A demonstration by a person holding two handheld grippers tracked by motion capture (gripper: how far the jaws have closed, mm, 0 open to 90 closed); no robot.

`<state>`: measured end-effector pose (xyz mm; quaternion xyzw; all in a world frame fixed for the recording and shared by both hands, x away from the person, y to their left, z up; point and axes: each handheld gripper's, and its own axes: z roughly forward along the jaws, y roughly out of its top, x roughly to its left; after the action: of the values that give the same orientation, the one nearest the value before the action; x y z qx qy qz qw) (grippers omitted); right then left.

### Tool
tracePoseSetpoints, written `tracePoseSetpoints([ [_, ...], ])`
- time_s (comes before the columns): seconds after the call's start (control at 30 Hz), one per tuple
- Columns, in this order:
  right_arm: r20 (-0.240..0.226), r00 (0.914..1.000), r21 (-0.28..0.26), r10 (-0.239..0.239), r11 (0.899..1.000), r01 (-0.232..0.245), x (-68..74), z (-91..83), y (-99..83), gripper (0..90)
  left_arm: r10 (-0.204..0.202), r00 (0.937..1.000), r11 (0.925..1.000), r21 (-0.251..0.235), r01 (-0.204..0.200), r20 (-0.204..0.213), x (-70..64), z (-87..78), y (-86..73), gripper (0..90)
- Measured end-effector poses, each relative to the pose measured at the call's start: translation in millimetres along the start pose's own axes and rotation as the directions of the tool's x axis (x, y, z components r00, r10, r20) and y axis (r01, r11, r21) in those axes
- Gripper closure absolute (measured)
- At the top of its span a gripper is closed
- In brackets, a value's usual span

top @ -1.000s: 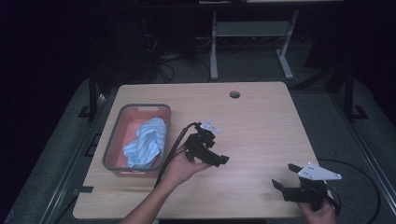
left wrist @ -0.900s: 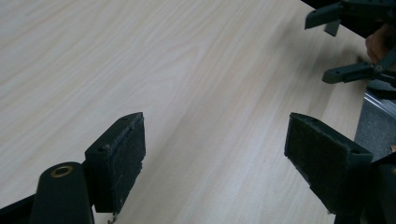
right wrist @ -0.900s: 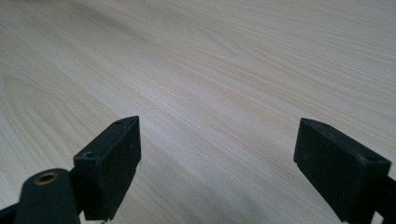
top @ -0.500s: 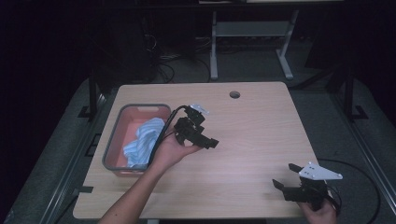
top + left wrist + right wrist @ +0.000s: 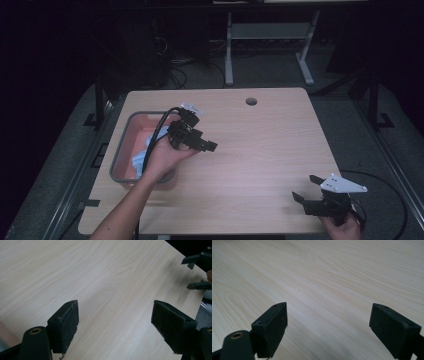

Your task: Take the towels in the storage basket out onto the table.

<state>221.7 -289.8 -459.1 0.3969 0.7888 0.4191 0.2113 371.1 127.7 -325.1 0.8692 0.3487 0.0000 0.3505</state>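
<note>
Dark room; light wood table [image 5: 280, 150] w/ cable hole [image 5: 251, 101]; grey floor [image 5: 65, 165]; metal frame [image 5: 270, 35] behind.

Blue cloth [image 5: 142, 155] in tray [image 5: 120, 150], half hidden behind left hand [image 5: 162, 157]

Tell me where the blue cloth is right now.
In the high view, the blue cloth lies inside the grey bin at the table's left side, partly hidden behind the left claw and hand.

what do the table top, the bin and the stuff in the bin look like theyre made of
Table top: pale wood-grain, probably matt laminate; the grain lines show in both gripper views. Bin: likely plastic, with a grey rim and reddish inside. Its contents: soft light-blue cloth, judging by the crumpled folds.
</note>
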Motion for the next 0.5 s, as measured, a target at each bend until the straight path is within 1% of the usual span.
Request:
tracePoseSetpoints([
  [0.1, 0.001, 1.0000, 0.002, 0.000, 1.000, 0.000, 0.3, 0.3, 0.1, 14.5, -0.012, 0.9999, 0.9999, -0.002, 0.012, -0.010, 6.4, -7.7, -4.8, 22.8],
  [0.2, 0.000, 1.0000, 0.003, -0.001, 1.000, 0.001, 1.2, 0.8, 0.7, 14.5, -0.044, 0.9989, 0.9989, -0.017, 0.044, -0.016, 13.0, -13.4, -9.8, 22.8],
  [0.27, -0.001, 1.0000, 0.006, -0.002, 1.000, 0.002, 1.5, 1.1, 0.7, 14.7, -0.062, 0.9981, 0.9977, -0.029, 0.062, 0.002, 18.7, -17.4, -13.4, 22.7],
  [0.3, -0.001, 1.0000, 0.007, -0.001, 1.000, 0.001, 1.7, 1.1, 0.6, 14.7, -0.079, 0.9969, 0.9962, -0.037, 0.079, 0.004, 21.8, -19.6, -16.3, 22.7],
  [0.4, 0.000, 1.0000, 0.008, -0.001, 1.000, 0.001, 1.6, 1.1, 0.4, 14.7, -0.091, 0.9958, 0.9953, -0.034, 0.091, -0.013, 27.8, -24.0, -21.6, 22.7],
  [0.5, 0.001, 1.0000, 0.007, 0.000, 1.000, 0.000, 1.3, 1.0, 0.4, 14.7, -0.103, 0.9944, 0.9938, -0.046, 0.102, -0.024, 32.4, -28.6, -25.6, 22.7],
])
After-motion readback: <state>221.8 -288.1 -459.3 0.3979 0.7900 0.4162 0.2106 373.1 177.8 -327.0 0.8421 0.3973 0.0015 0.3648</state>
